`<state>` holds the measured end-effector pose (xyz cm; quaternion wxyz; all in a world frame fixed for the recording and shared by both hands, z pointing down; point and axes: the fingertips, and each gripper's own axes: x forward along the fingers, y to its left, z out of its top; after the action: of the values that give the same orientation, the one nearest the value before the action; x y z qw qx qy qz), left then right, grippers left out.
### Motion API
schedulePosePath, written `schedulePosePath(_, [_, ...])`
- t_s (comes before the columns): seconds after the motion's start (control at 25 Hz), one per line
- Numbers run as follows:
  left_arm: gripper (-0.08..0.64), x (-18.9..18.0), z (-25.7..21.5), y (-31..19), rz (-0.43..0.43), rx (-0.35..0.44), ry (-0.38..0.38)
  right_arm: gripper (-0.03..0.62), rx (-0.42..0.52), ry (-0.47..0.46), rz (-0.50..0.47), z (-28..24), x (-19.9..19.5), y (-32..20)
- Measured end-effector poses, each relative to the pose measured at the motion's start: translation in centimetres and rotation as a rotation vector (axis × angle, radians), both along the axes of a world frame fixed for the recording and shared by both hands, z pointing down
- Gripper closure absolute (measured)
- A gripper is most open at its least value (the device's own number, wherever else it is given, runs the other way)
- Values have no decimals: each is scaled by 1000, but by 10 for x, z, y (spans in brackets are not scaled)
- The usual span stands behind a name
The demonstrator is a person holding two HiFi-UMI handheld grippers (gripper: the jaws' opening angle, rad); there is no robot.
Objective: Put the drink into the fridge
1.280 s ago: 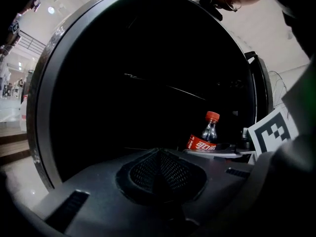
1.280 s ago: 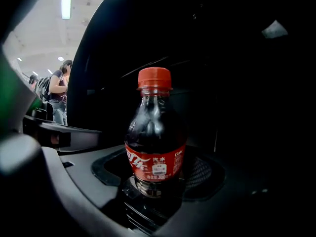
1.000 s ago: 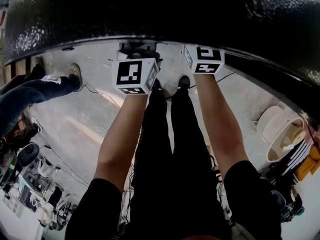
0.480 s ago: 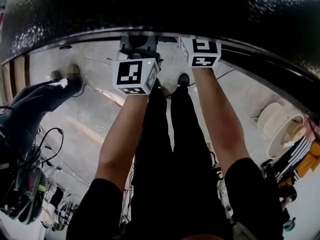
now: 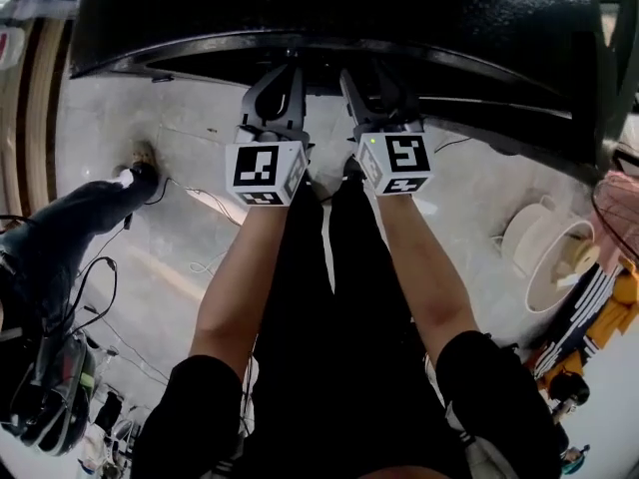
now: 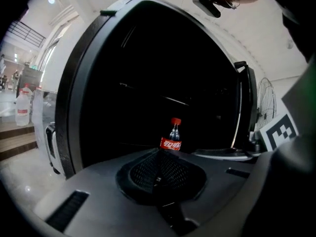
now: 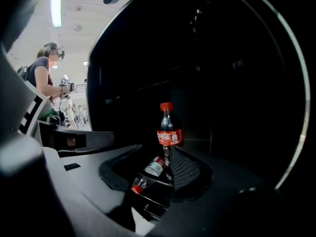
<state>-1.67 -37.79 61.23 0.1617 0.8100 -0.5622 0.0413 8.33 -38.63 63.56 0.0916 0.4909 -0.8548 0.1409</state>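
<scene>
A cola bottle (image 7: pixel 167 131) with a red cap and label stands upright inside the dark fridge (image 6: pixel 148 73), and its reflection lies below it. In the right gripper view it is just past my right gripper (image 7: pixel 163 166). The right jaws are closing and the pads do not press on the bottle. Farther off in the left gripper view, the bottle (image 6: pixel 172 138) rises beyond my left gripper (image 6: pixel 158 166), whose mesh pads meet with nothing between them. In the head view both grippers, left (image 5: pixel 285 76) and right (image 5: pixel 364 80), point at the black fridge (image 5: pixel 329 8); the bottle is hidden there.
The fridge door (image 6: pixel 242 107) stands open at the right. A person's legs (image 5: pixel 70 218) and cables (image 5: pixel 190 183) are on the floor at the left, white round spools (image 5: pixel 554 257) at the right. A fan (image 6: pixel 261 102), water jugs (image 6: pixel 23 110) and a bystander (image 7: pixel 47 73) are around.
Both marker cubes have come down the head view, back toward my body, and the right one has shifted left. The jaw arms now show in front of the fridge.
</scene>
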Motion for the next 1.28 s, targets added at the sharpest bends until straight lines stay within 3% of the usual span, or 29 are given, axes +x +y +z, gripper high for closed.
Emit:
schedulePosePath(0.12, [545,-3,-33,22,11,14,-8,430,-3,4,-17,-38,-2,33])
schedulePosePath(0.24, [545,-6,-63,46,41,4,-11,518,-5,13,2,-82,-5,61])
schedulePosePath(0.36, [545,-6,-102,76,56,-7,19,559,-4,18,19,-125,1,84])
schedulePosePath(0.6, [545,-3,-181,107,104,43,56,569,109,23,-42,-227,14,119])
schedulePosePath(0.88, [545,-23,-265,133,124,124,36,570,242,-4,-12,-321,57,134])
schedulePosePath(1.08, [545,-45,-306,142,96,172,28,569,285,-38,34,-353,109,140])
schedulePosePath(1.2, [545,-58,-314,142,63,178,23,571,262,-154,41,-364,130,140])
schedulePosePath(1.28, [545,-66,-313,145,32,174,19,571,260,-131,46,-365,135,139])
